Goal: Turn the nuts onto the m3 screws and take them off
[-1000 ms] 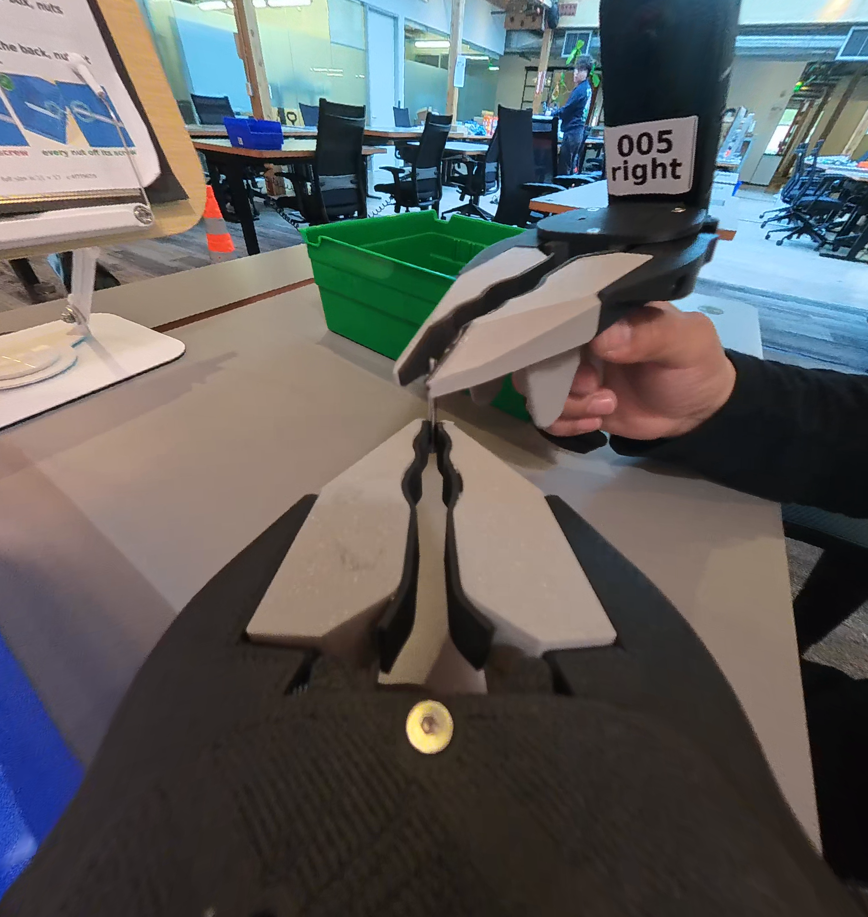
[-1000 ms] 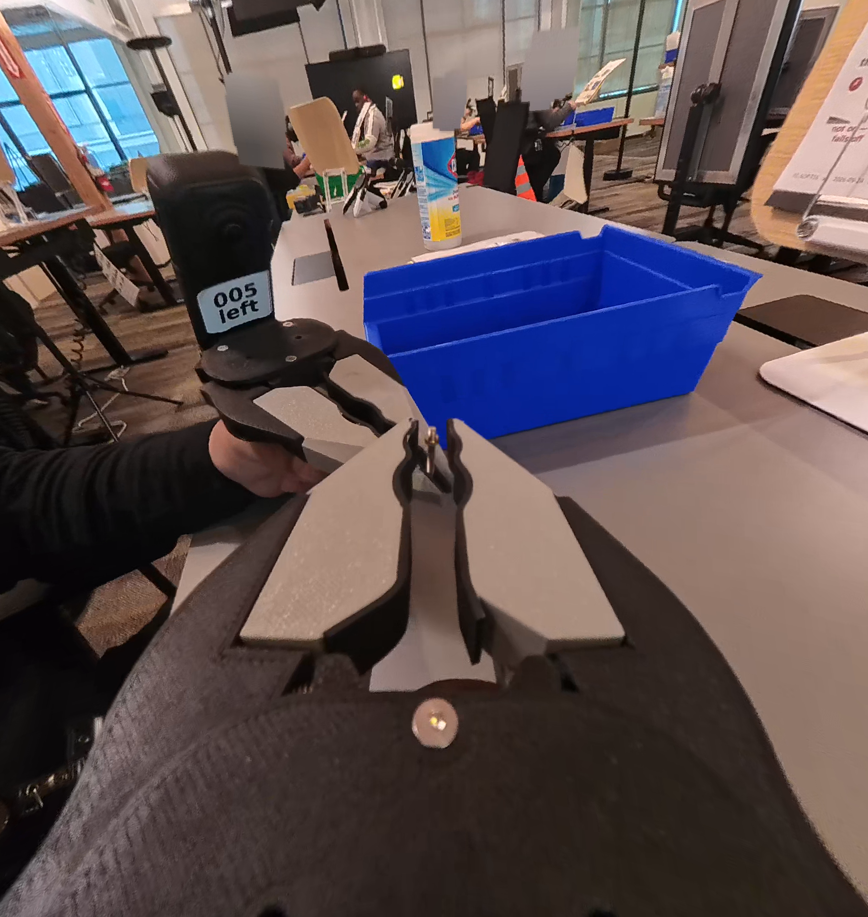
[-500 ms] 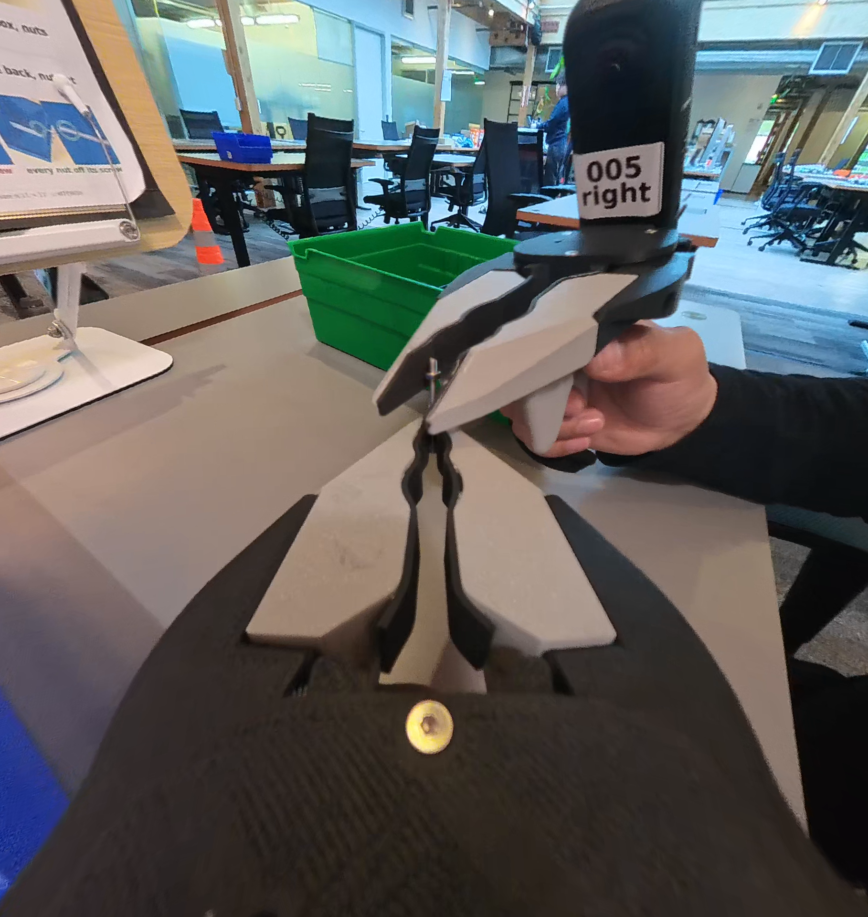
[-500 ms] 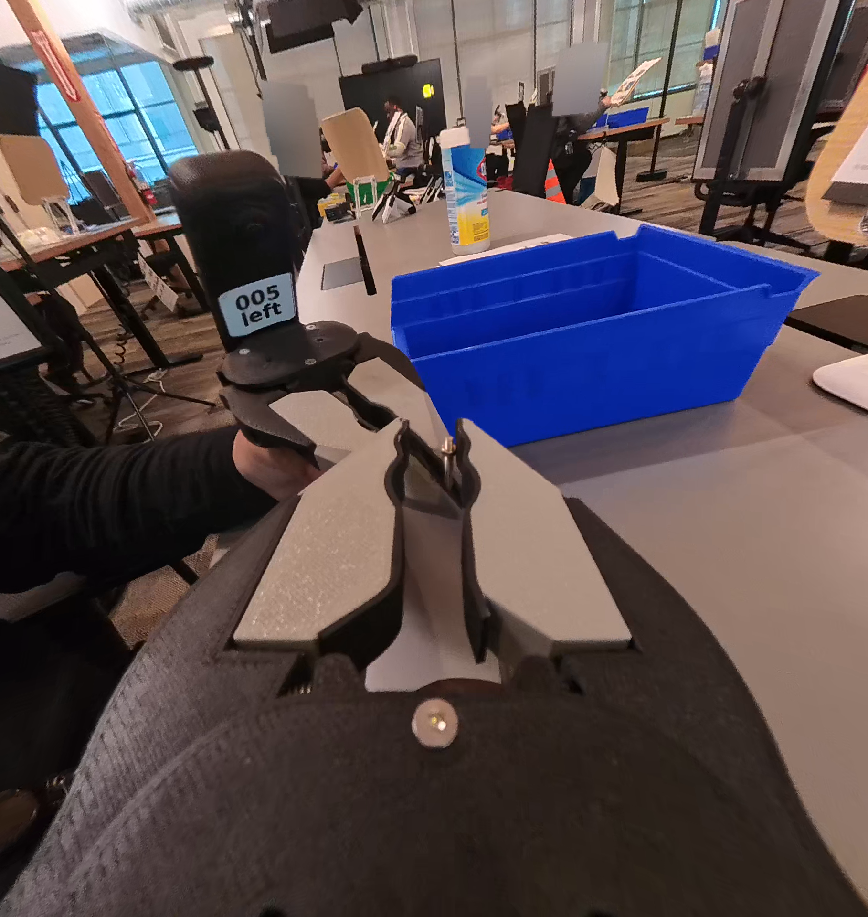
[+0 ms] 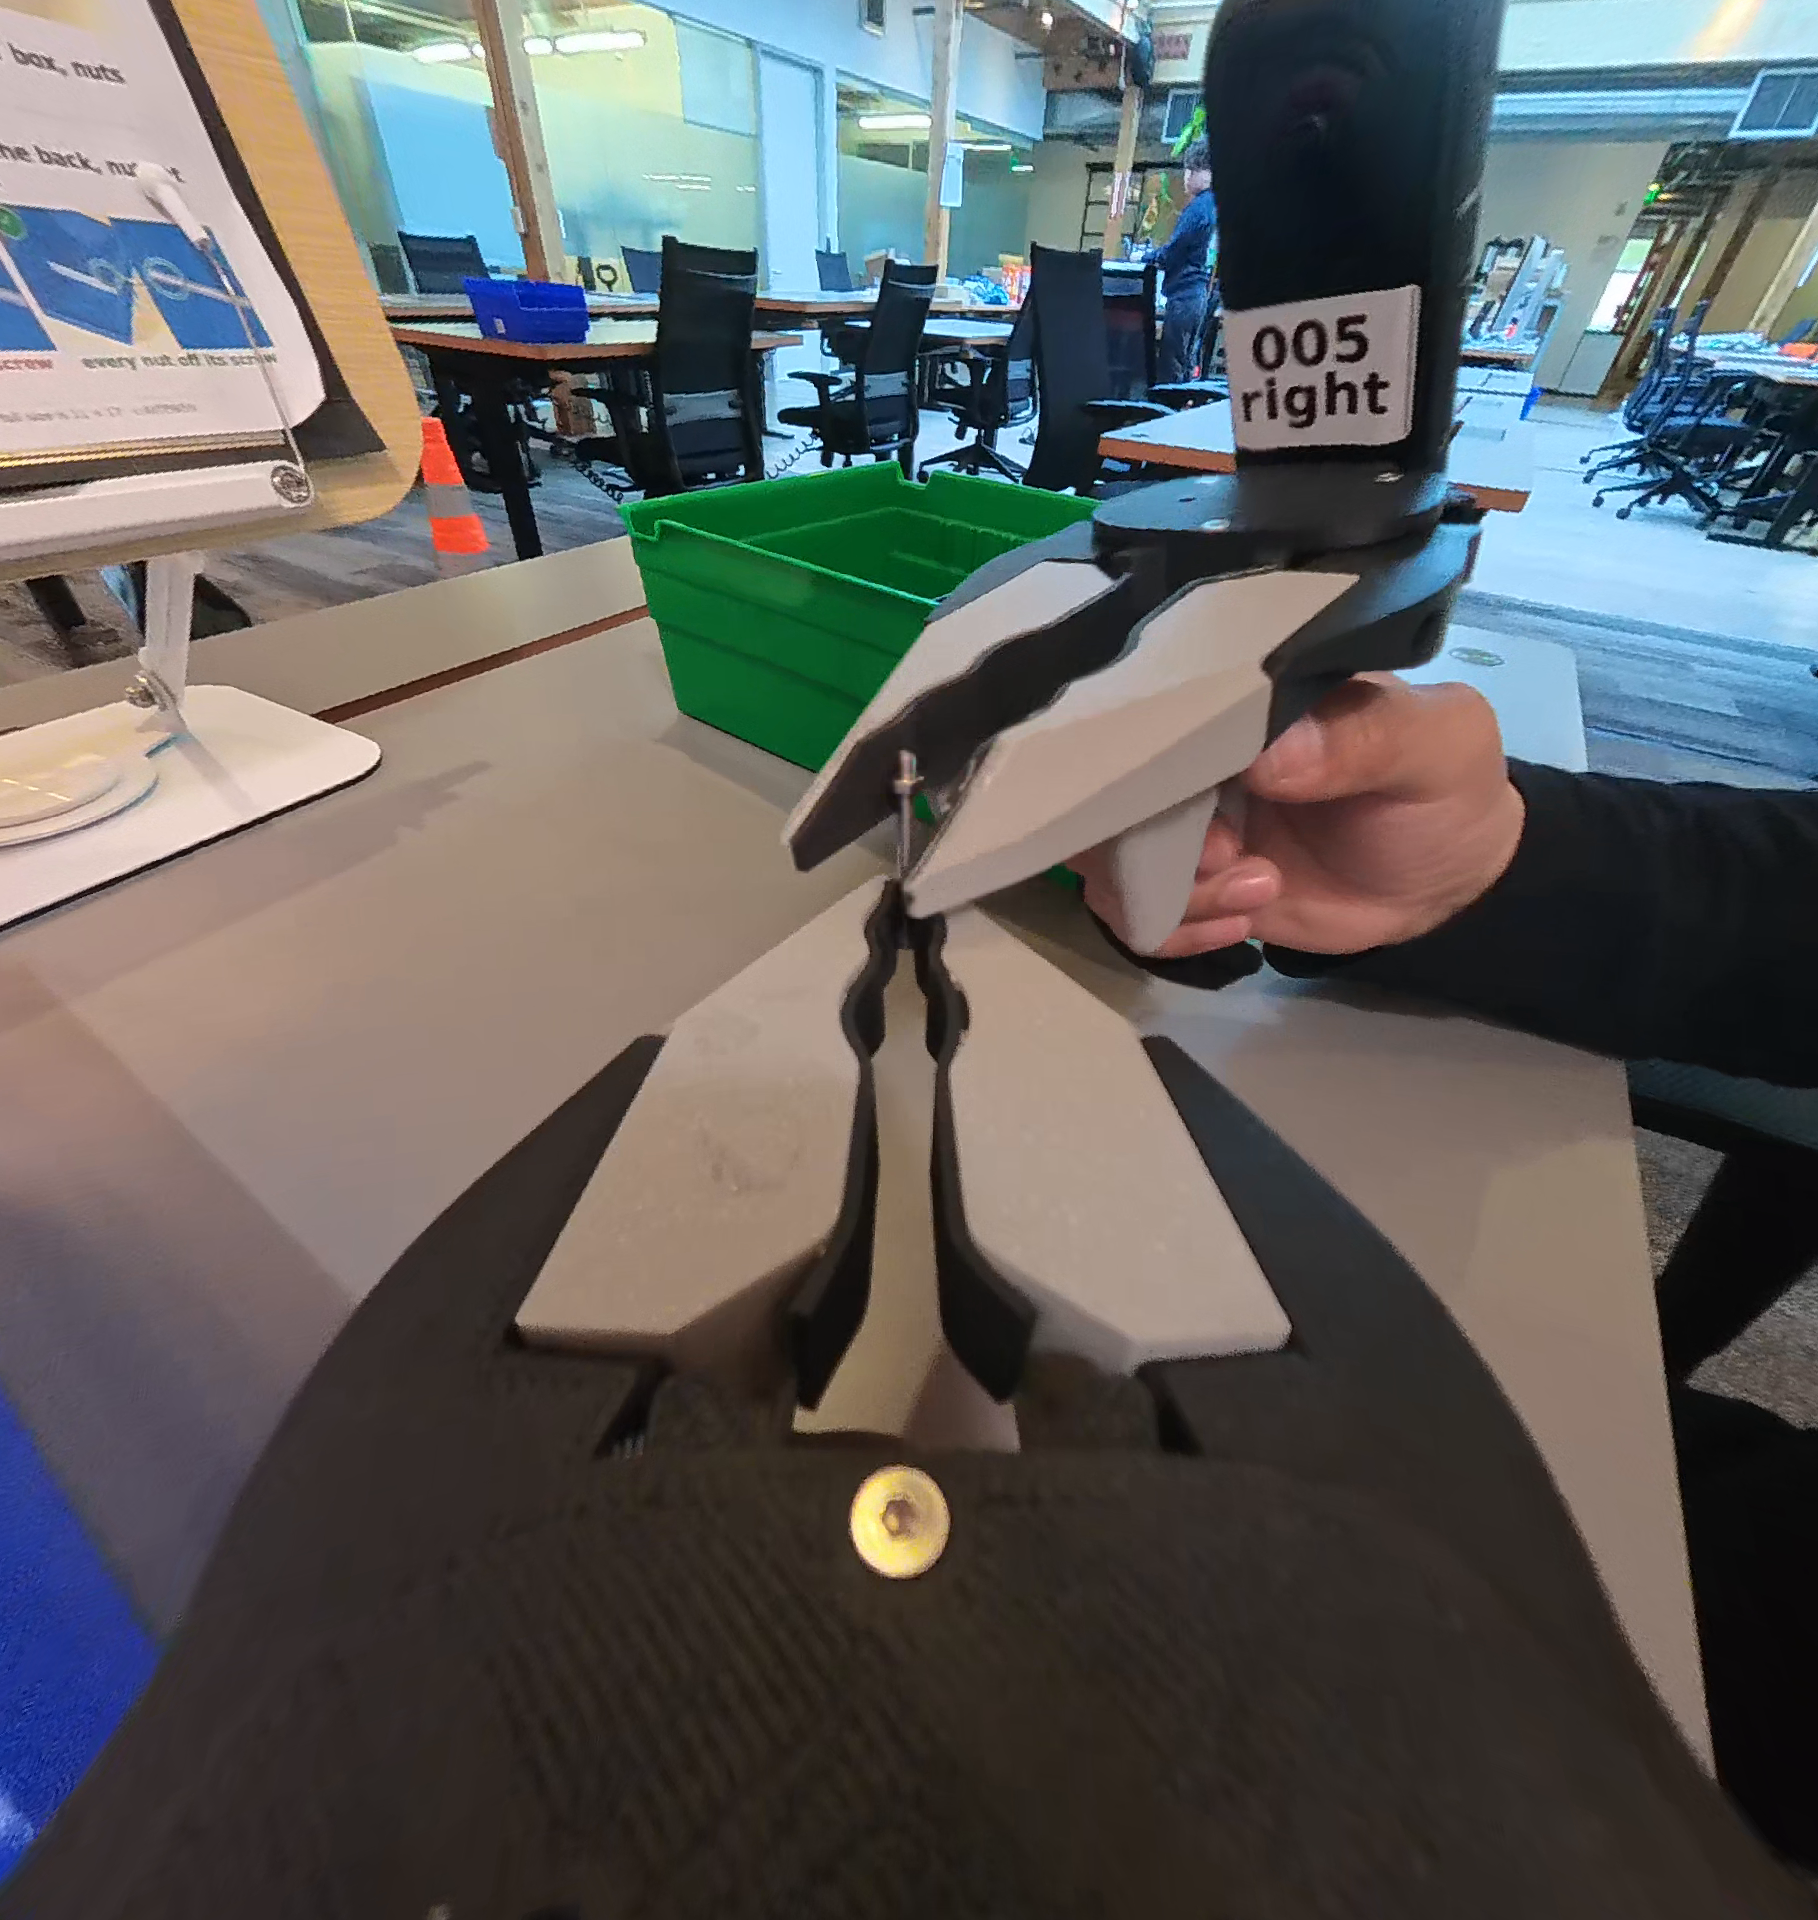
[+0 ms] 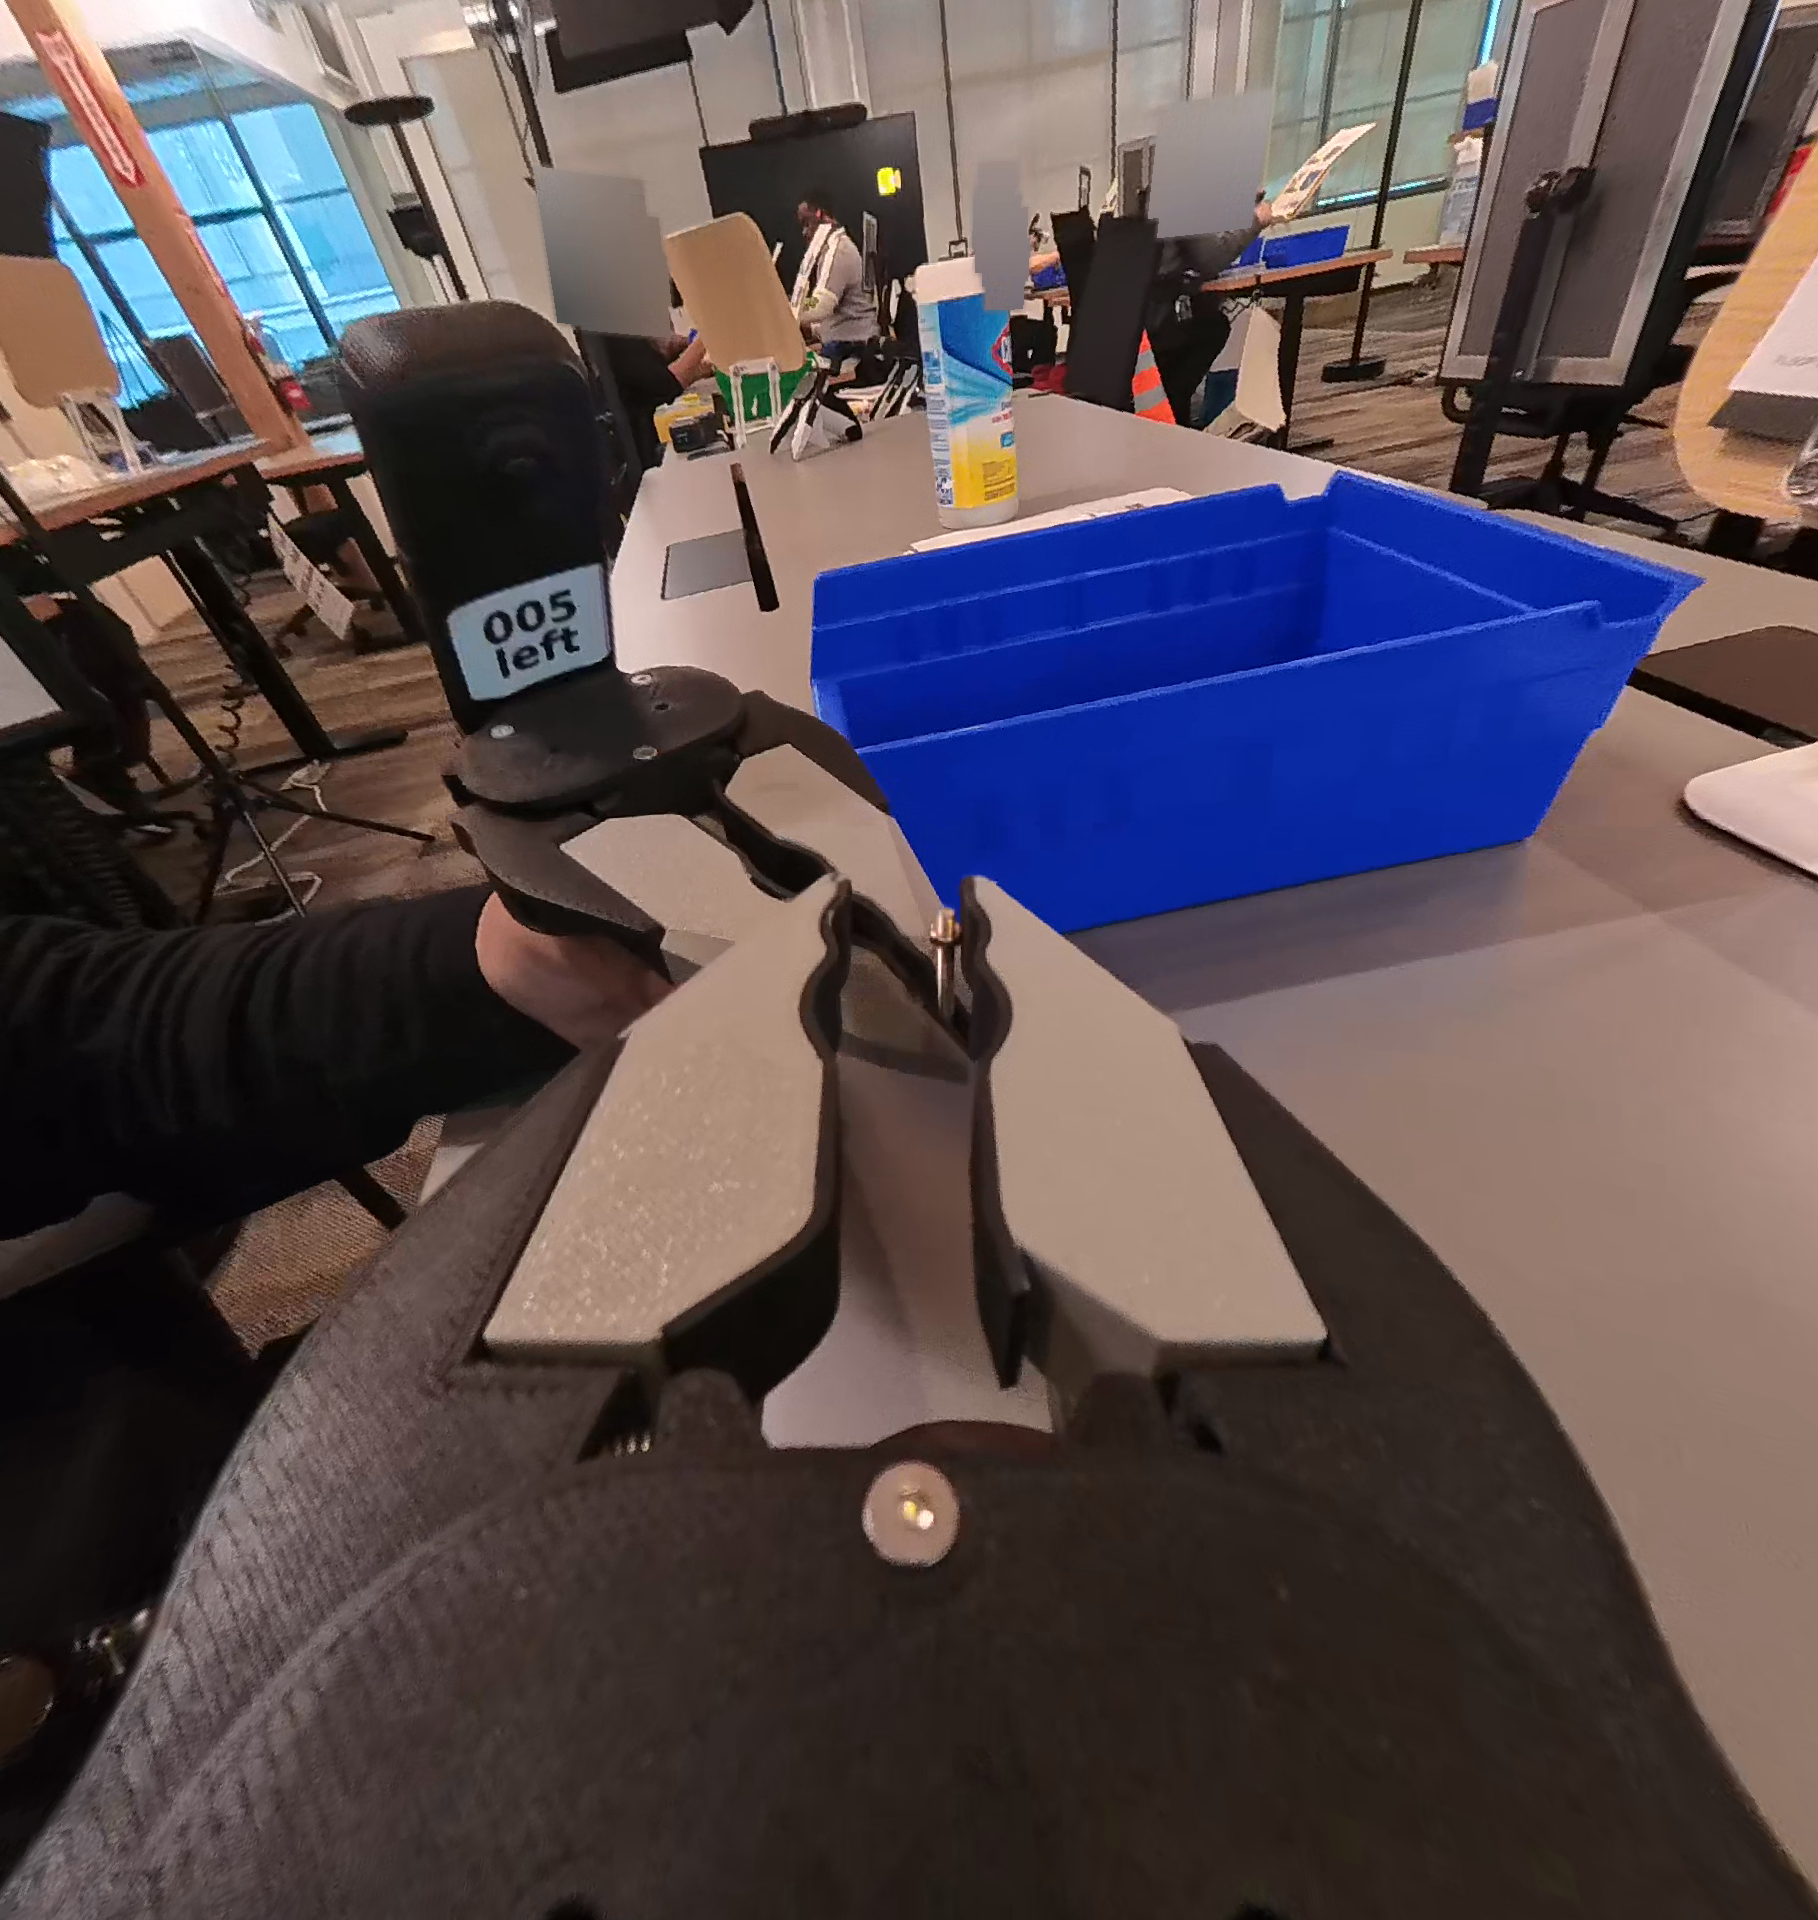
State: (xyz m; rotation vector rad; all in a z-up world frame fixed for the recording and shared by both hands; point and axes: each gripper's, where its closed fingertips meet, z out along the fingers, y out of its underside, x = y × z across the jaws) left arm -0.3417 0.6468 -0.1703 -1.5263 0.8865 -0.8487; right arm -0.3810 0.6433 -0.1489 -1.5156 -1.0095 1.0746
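Between the right gripper's (image 6: 900,914) fingers (image 6: 1081,1039), the screw (image 6: 946,951) upright

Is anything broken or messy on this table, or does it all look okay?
Nothing stands out. The green bin and blue bin sit upright on the grey table. The left claw pinches the bottom of a small screw, which stands up between the right claw fingers.

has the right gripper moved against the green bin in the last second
Yes. In the left wrist view the right gripper, open around the screw, has shifted a little rightward relative to the green bin, now covering more of its right end.
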